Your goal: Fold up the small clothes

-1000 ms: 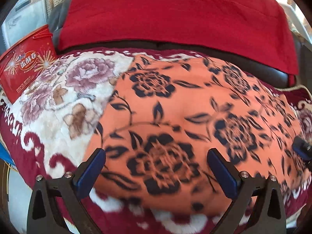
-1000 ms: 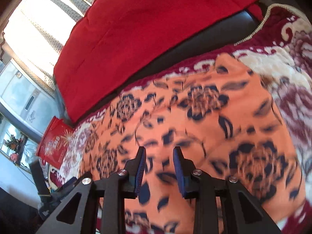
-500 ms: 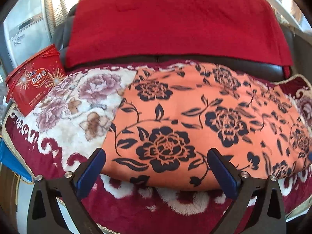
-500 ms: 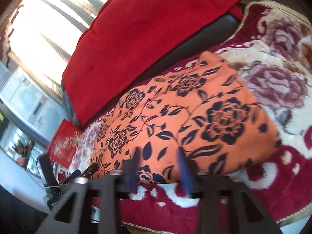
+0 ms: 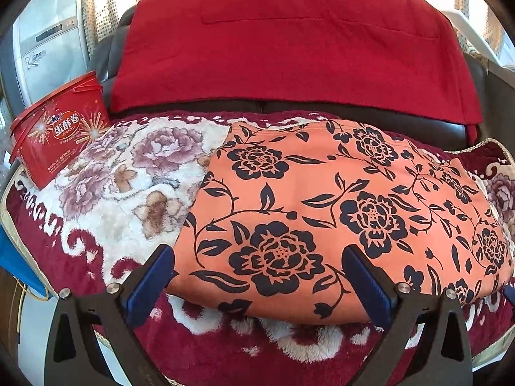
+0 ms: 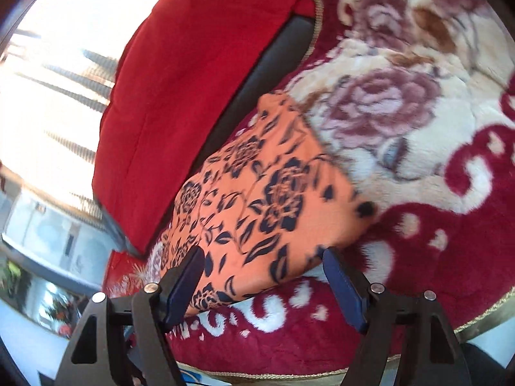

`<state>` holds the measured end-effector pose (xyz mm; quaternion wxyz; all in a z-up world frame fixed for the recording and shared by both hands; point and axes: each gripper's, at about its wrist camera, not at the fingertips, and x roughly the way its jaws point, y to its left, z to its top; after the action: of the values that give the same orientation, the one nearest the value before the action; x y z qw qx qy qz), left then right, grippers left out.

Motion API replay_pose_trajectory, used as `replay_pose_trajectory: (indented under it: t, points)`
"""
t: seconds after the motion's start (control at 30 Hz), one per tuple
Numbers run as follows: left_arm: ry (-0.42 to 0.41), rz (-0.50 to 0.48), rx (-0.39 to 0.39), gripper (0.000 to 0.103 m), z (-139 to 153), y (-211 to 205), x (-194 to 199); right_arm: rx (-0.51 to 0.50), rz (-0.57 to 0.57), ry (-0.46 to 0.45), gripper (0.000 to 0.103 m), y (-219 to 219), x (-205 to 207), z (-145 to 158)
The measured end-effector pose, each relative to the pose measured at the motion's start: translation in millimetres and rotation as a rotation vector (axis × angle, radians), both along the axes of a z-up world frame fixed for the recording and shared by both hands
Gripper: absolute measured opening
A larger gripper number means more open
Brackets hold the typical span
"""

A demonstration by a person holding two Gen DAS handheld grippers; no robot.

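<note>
A plush blanket (image 5: 135, 193) in maroon and cream, with big mauve roses, covers the seat and runs out to a gold-trimmed edge at five o'clock in the right wrist view. Behind it, at twelve o'clock, a red throw (image 5: 289, 41) hangs over the dark sofa back (image 5: 418, 122). At nine o'clock a red tin (image 5: 61, 132) with gold starbursts and a thin handle stands on the blanket's corner. A white appliance (image 5: 48, 41) stands behind the tin at ten o'clock. Bright curtained windows (image 6: 58, 74) glare at ten o'clock on the right wrist camera.
</note>
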<state>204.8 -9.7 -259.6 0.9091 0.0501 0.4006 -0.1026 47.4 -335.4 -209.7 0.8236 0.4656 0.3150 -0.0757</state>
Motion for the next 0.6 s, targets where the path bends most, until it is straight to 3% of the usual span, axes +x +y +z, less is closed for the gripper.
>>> replay_pose_trajectory:
  t: [0.3,0.47,0.6]
  points:
    - [0.008,-0.003,0.001,0.103,-2.6,-3.0,2.8,0.154,-0.101,-0.006,0.076,-29.4,-8.2,-26.6]
    - [0.01,0.0,0.005,0.103,-3.5,-4.9,4.5,0.22,-0.15,-0.016,0.064,-42.4,-5.9,-39.8]
    - [0.016,0.001,0.005,0.103,-5.4,-5.7,6.6,0.225,-0.16,-0.01,0.049,-44.6,0.3,-45.8]
